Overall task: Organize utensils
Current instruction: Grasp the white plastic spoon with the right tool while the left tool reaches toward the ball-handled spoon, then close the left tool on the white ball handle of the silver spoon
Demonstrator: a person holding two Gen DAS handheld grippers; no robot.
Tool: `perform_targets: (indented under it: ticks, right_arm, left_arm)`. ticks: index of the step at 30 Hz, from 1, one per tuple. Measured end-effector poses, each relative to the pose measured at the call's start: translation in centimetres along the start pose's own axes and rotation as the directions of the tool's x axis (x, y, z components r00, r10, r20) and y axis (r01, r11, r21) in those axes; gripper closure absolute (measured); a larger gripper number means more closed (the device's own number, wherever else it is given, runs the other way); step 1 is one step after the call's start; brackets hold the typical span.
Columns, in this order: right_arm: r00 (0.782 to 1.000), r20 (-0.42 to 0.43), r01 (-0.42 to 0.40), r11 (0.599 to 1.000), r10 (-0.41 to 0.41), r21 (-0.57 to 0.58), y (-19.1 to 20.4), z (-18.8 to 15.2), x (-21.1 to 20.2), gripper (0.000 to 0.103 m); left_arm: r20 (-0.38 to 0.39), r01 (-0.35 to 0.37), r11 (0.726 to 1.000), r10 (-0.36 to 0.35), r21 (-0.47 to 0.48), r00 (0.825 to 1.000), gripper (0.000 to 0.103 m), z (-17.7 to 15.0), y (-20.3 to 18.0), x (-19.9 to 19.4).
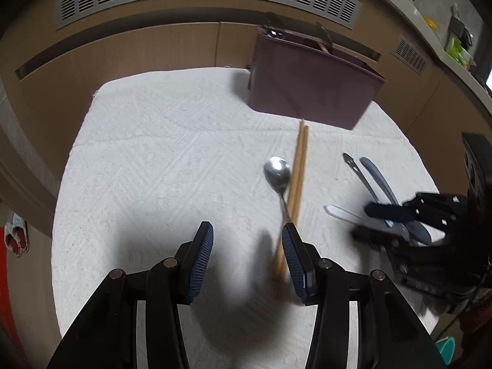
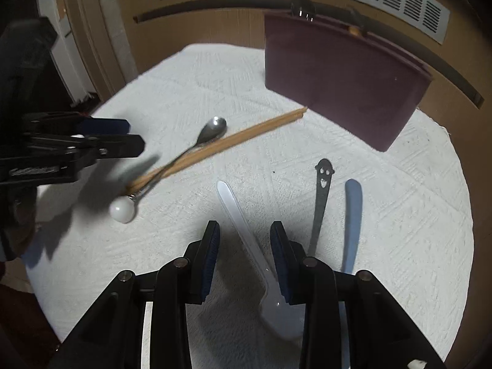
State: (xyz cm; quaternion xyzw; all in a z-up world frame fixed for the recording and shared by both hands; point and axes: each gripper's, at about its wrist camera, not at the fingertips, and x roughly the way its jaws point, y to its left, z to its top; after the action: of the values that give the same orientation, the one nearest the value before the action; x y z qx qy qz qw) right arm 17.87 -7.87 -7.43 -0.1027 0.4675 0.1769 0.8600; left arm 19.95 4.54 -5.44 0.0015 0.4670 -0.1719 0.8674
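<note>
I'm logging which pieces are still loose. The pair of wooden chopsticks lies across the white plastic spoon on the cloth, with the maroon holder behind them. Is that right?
Not quite. The wooden chopsticks lie across the metal spoon with the white ball end, not the white plastic spoon, which lies apart, nearer the right gripper. The right wrist view shows this. They are on the cloth, with the maroon holder behind.

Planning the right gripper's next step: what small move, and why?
Probably lower the right gripper a little and close on the white spoon. Its handle already runs between the open fingers, nearer the right pad, and the spoon lies flat on the white cloth. The maroon holder stands beyond. The left gripper is open by the chopsticks, so the two look clear of each other.
</note>
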Motion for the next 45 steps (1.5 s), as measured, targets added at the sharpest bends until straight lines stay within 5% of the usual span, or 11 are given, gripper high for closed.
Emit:
perform_targets:
  ticks: [2, 7, 11, 17, 26, 35, 38, 45]
  right_arm:
    - [1.000, -0.002, 0.015, 1.000, -0.015, 0.012, -0.3, -0.2, -0.3, 0.095]
    - [1.000, 0.015, 0.004, 0.990, -0.006, 0.143, -3.3, -1.2, -1.5, 0.095]
    - [0.998, 0.057, -0.014, 0.974, 0.002, 0.224, -5.0, -2.1, -3.1, 0.095]
    - [0.997, 0.080, -0.026, 0.955, 0.003, 0.297, -6.2, -3.5, -3.7, 0.095]
    - [0.996, 0.088, -0.028, 0.963, 0.004, 0.269, -5.1, -4.3, -3.9, 0.095]
    - [0.994, 0.098, -0.061, 0.978, 0.042, 0.199, -4.3, -4.1, -4.0, 0.090]
    - [0.997, 0.080, 0.000, 0.984, -0.014, 0.176, -4.1, -3.3, -3.4, 0.081]
    - [1.000, 0.010, 0.025, 0.983, -0.028, 0.182, -4.9, -2.6, -1.0, 0.081]
  left_arm:
    - [0.000, -0.003, 1.000, 0.003, 0.024, 1.000, 0.055, -0.4, -0.7, -0.3]
    - [0.024, 0.010, 0.999, -0.011, 0.048, 1.000, 0.055, -1.1, -1.9, -1.2]
    - [0.114, 0.094, 0.995, -0.098, 0.038, 0.989, 0.056, -2.4, -2.6, -2.8]
    - [0.089, 0.014, 0.997, -0.020, 0.070, 0.996, 0.058, -4.8, -4.2, -2.4]
    - [0.061, -0.087, 0.993, 0.082, 0.075, 0.995, 0.081, -4.2, -4.8, -0.4]
    - [0.237, -0.115, 0.985, 0.083, 0.126, 0.968, 0.082, -1.9, -4.2, -4.8]
    - [0.263, -0.112, 0.987, 0.078, 0.118, 0.962, 0.082, -0.6, -3.5, -5.8]
    - [0.283, -0.078, 0.988, 0.037, 0.132, 0.958, 0.082, 0.7, -3.0, -6.4]
